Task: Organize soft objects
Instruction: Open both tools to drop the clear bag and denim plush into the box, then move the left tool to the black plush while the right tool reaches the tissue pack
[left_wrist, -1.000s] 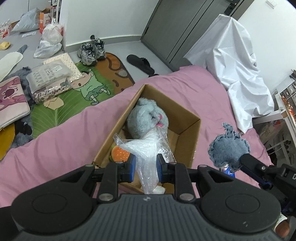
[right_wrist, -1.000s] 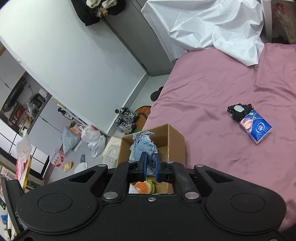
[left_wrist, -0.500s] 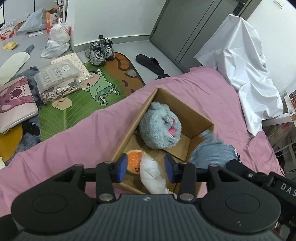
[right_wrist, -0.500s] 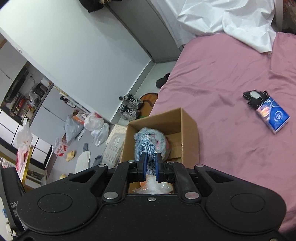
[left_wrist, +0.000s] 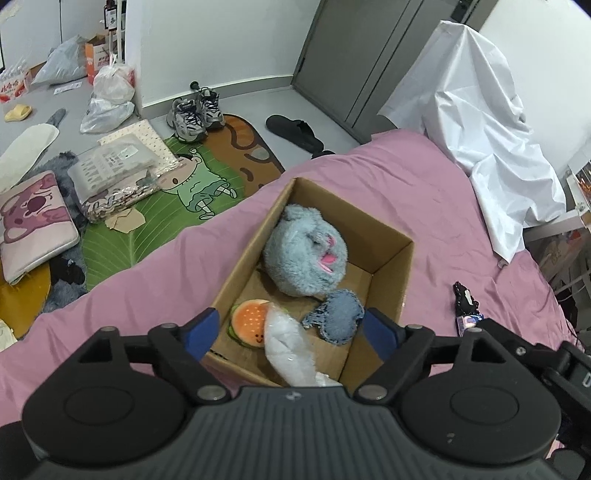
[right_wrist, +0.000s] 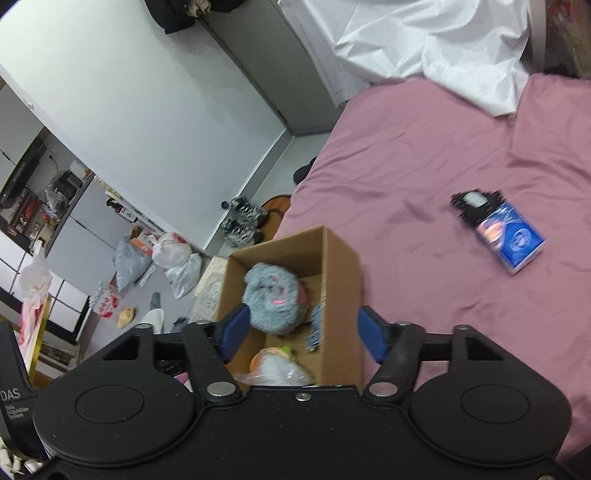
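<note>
Both my tools hang spread above a cardboard box on a pink bed, gripping nothing.

My left tool and right tool have just been opening, with no object pinched between their blue pads. Inside the box, a fluffy grey plush fills the far end; a burger toy, a clear plastic bag and a denim pouch lie at the near end, the pouch just right of the bag. Well right of the box, a blue tissue pack touches a black lace piece on the bed.
</note>
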